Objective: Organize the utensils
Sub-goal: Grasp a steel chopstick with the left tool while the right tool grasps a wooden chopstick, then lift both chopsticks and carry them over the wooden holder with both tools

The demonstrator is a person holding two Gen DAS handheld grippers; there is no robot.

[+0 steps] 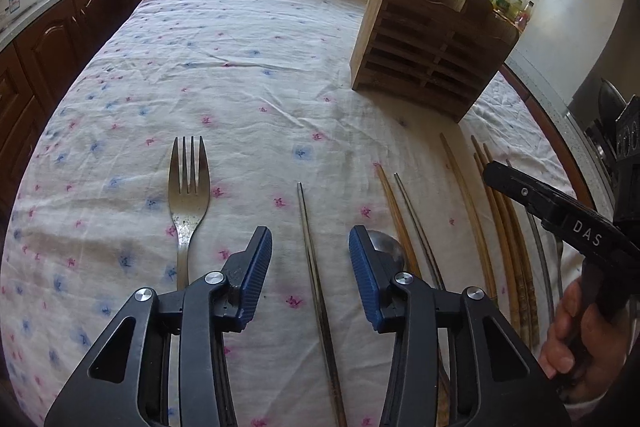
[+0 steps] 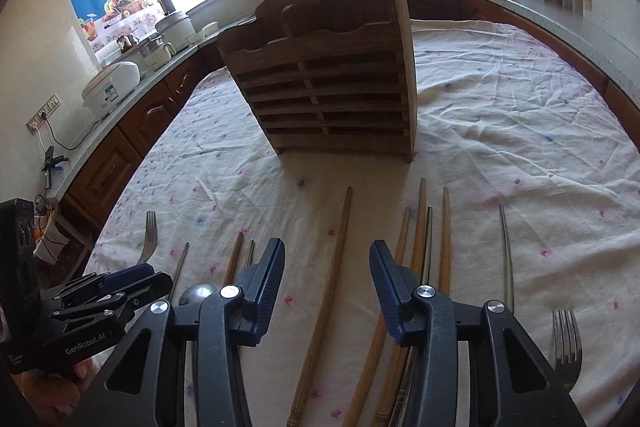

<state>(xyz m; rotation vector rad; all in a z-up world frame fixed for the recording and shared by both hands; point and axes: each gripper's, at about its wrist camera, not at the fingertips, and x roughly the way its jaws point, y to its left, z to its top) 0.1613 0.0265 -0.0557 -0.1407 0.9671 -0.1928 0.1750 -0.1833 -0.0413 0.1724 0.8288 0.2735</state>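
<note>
Table under a white cloth [image 1: 240, 75] with small pink and blue flower prints; kitchen counters run around it.

Left wrist view, left to right: a metal fork [image 1: 188, 199] lies flat, tines pointing away, just left of the left gripper [image 1: 310, 247]. The jaws stand partly apart, nothing pressed between the blue pads. A thin dark metal chopstick [image 1: 310, 251] lies on the cloth in the gap, running lengthwise between the fingers; pads not touching it. A spoon bowl [image 1: 386, 251] shows just behind the right-hand finger. Beyond it lie a bamboo chopstick and a metal one side by side, then more bamboo chopsticks [image 1: 504, 227] in a loose bunch. The wooden slatted holder [image 1: 424, 55] stands upright at the far right of the table, well apart from the utensils.

Right wrist view: the right gripper [image 2: 327, 267] is also partly apart, clamped on nothing. A single bamboo chopstick [image 2: 328, 287] lies on the cloth in its gap, untouched by the pads. A second fork [image 2: 566, 343] rests at far right.
</note>
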